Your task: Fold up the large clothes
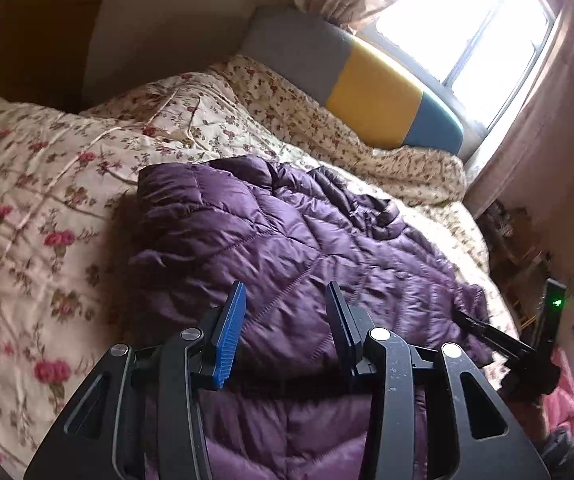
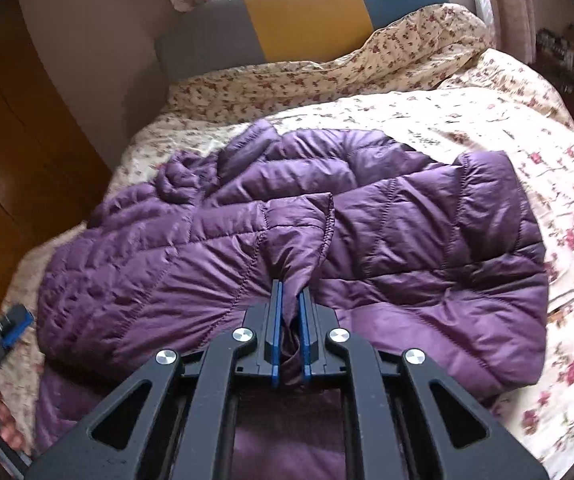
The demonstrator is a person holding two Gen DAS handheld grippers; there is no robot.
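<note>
A big purple puffy jacket [image 2: 287, 232] lies spread out on the bed [image 2: 507, 128], on top of a flowery cover, with its far end bunched up near the striped headboard [image 2: 303, 12]. The right gripper [image 2: 289, 300] has its fingers squeezed close together on a pinch of the jacket's cloth — a fold of the near edge sticks up between the blue pads, so this looks like the start of a fold, with one side picked up. The left gripper [image 1: 287, 304] hangs over the near part of the jacket with its fingers wide apart and nothing in them. The next move likely needs the left gripper to come down and grab another spot on the near edge, off to its own side, so both can lift together and lay that edge over the rest. The jacket is thick and slippery-looking, so a small pinch might slide out, and a deeper bite would be safer. Some things are hard to see: the sleeves and collar are lost in the lumpy far end, so I cannot tell which part is which. The nearest edge of the jacket is hidden under the black gripper frames, and the window [image 1: 467, 32] is so bright that it washes out what is around it. The edges of both views are bent and a bit blurry too.
</note>
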